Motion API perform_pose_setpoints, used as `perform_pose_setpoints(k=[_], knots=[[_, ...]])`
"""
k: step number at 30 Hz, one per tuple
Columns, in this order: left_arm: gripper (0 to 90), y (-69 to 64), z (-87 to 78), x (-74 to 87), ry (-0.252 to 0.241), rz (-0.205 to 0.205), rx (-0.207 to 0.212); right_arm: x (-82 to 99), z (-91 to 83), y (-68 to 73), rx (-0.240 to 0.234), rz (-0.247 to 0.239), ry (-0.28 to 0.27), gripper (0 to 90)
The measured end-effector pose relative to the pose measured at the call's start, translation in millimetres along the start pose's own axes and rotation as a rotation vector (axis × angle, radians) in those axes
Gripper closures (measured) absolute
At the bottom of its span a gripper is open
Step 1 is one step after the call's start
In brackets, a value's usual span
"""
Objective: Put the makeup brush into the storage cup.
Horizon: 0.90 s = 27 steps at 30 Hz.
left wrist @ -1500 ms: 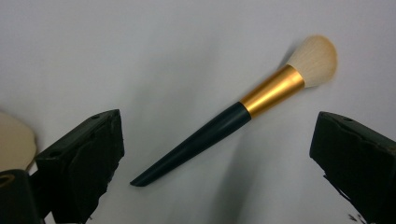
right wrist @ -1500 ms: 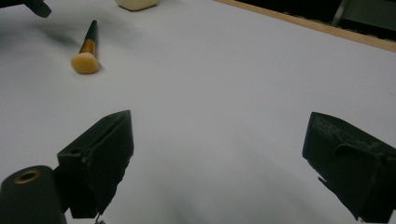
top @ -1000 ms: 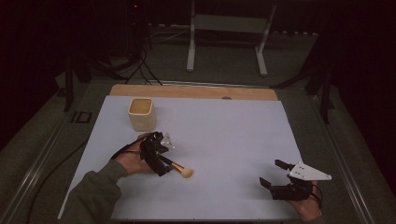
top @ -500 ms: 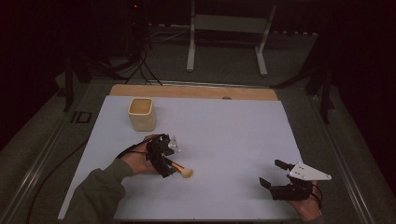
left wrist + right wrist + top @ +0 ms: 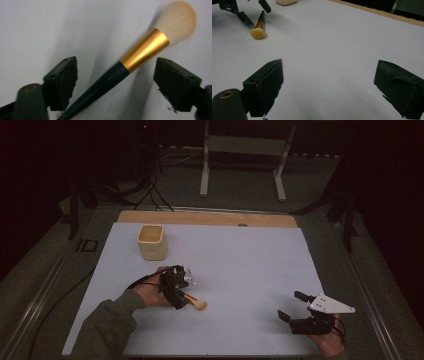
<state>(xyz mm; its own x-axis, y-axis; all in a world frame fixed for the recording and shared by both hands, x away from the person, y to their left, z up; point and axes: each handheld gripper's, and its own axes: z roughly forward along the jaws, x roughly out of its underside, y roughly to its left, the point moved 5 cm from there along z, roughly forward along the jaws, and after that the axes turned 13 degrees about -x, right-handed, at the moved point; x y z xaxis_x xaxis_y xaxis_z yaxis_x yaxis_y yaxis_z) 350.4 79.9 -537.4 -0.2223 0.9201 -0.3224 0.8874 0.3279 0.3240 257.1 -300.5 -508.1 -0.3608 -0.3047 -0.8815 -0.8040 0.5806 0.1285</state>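
My left gripper (image 5: 117, 82) had just been closing around the makeup brush (image 5: 140, 57) — jaws apart, pads not touching; pickup looked imminent — right gripper (image 5: 329, 87) gaped idle

A cup (image 5: 152, 241) stands on the desk (image 5: 250, 260) near its far left corner. A makeup brush (image 5: 192, 301) lies nearer the front edge, left of centre, its bristles toward the right. A gripper (image 5: 295, 305) sits by the front right corner.
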Motion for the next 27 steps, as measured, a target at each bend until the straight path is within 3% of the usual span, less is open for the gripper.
perform_pose_setpoints(k=[3,4,6,10,12,19,27], knots=[[37.3,-1.5,1.9,0.0,0.005,0.014,0.018,0.2,0.2,0.0,-0.002,0.0,0.0,8.7],[37.3,-2.9,2.8,0.2,0.014,0.036,0.032,0.1,0.0,0.0,-0.001,0.0,-0.001,8.7],[49.1,-5.2,4.5,0.0,0.027,0.051,0.047,0.2,-0.2,-0.3,-0.001,0.0,-0.002,8.7],[66.3,-6.0,4.6,-3.5,0.038,0.051,0.086,0.7,0.1,-0.3,-0.002,0.002,0.001,8.7],[74.2,-5.8,5.0,-5.6,0.065,0.041,0.104,0.5,0.1,-0.2,-0.002,0.002,0.0,8.7],[75.3,-5.0,5.1,-9.6,0.122,0.046,0.117,0.6,-0.5,-0.5,-0.002,0.003,-0.002,8.7],[75.4,-3.7,1.6,-12.1,0.097,0.029,0.125,0.8,-0.5,-0.6,-0.001,0.003,-0.001,8.7]])
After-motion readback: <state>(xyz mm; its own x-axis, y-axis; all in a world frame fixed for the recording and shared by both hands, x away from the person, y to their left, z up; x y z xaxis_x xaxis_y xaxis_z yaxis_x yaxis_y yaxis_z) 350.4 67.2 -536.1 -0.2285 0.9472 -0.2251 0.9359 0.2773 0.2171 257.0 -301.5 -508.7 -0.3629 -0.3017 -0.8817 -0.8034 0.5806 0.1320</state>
